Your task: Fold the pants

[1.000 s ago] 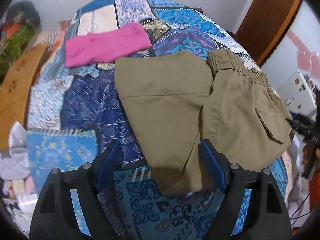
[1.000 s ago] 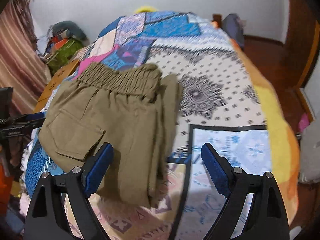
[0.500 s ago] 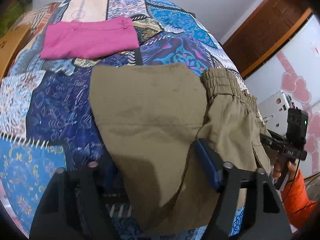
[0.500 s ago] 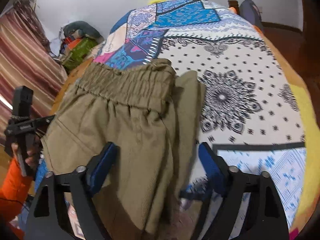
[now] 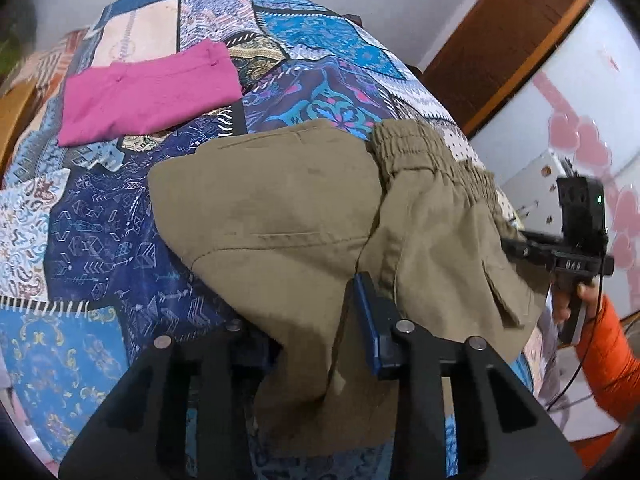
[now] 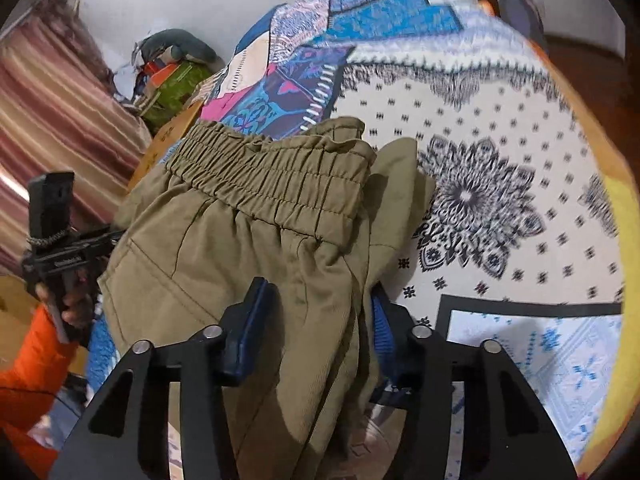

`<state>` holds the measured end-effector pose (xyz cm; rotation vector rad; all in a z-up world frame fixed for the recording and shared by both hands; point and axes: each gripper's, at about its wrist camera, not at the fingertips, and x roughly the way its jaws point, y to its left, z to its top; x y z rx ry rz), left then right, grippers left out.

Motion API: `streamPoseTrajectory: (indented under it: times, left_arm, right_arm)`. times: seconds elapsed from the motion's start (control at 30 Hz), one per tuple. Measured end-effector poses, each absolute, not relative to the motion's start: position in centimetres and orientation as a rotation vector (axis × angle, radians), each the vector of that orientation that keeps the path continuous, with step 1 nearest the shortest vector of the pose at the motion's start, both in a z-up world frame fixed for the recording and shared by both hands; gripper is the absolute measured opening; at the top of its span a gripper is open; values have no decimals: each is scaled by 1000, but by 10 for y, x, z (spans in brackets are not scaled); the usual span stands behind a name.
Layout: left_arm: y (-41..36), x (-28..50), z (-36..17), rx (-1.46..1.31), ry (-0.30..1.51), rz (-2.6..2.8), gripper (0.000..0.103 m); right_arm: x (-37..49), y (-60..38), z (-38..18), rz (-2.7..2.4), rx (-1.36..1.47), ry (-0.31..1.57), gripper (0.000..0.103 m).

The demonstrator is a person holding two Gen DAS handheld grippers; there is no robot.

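Olive-khaki pants [image 5: 288,216] lie partly folded on the patterned bedspread, elastic waistband [image 6: 276,176] toward the far side. My left gripper [image 5: 312,336] straddles the near edge of the pants, one blue finger [image 5: 370,320] above the cloth, the other hidden under it. My right gripper [image 6: 316,320] straddles the stacked side edge of the pants [image 6: 224,248], a blue finger [image 6: 252,316] on each side of the fabric. Both sets of jaws stand close on the cloth. Each gripper shows in the other's view, held by a hand in an orange sleeve [image 5: 608,352].
A folded pink garment [image 5: 148,92] lies on the bedspread [image 5: 92,232] beyond the pants. A wooden door [image 5: 508,36] and white appliance stand at right. Striped curtain [image 6: 52,104] and a clutter pile [image 6: 172,72] are left of the bed.
Both grippers moved forward onto the pants edges and their jaws narrowed from wide open to closing around the fabric. The near cloth has bunched and lifted slightly.
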<state>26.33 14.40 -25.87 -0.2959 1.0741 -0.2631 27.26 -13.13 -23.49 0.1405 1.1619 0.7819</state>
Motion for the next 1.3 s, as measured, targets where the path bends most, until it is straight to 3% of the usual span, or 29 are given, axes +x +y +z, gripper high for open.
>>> streamPoseTrajectory:
  times: [0.1,0.13,0.2,0.27,0.33,0.4,0.93,1.3]
  left_arm:
    - [141,270,-257,-279,1070,-240,34]
    - [137,270,-255,-251,1064,-231,32]
    - [128,269,-251,-178,1056,-191,16]
    - [121,270,-249,-121,1067,-154,12]
    - [115,268,-243,-71,1050,-125,7]
    - [112,265,-235,-35,1031,-110,4]
    - [98,235,-131,29,800,-91,3]
    - [136,246,-73,29,681,-9,3]
  right_arm:
    - [267,-127,-231,755,105,1131,45]
    - [266,-126,-228,751,88,1118,40]
    - [261,-121,-219,725,26,1074,28]
    - [260,-120,-211,714,2,1040,17]
    - [258,-119,-200,712,-15,1012,13]
    - [256,-117,-192,701,-50,980,12]
    - [249,-98,-116,708,-142,781,10]
    - [271,-62,-62,738,-143,638,10]
